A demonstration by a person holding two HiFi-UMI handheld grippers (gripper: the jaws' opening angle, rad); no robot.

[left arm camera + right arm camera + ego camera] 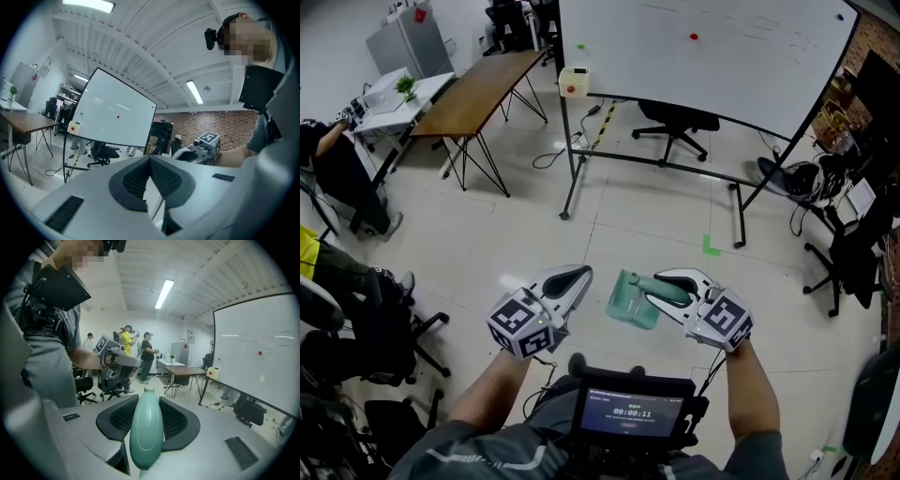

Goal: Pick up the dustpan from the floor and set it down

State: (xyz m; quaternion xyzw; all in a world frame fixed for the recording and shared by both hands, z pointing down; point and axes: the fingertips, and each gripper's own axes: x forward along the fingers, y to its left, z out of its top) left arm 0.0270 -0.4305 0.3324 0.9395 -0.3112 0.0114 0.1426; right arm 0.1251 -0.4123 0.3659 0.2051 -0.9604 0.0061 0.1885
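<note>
The pale green dustpan [630, 305] hangs above the tiled floor in the head view, just in front of me. My right gripper [664, 283] is shut on its green handle [146, 427], which lies lengthwise between the dark pads [174, 420] in the right gripper view. My left gripper [579, 274] is held level beside the pan, to its left and not touching it. In the left gripper view the left gripper [150, 159] has its jaws together with nothing between them. The pan's scoop is hidden from both gripper views.
A whiteboard on a metal stand [703, 47] is ahead, with an office chair [675, 127] behind it. A wooden table [478, 94] is at the far left. Black chairs [384, 328] and seated people crowd the left edge. Green tape [711, 247] marks the floor.
</note>
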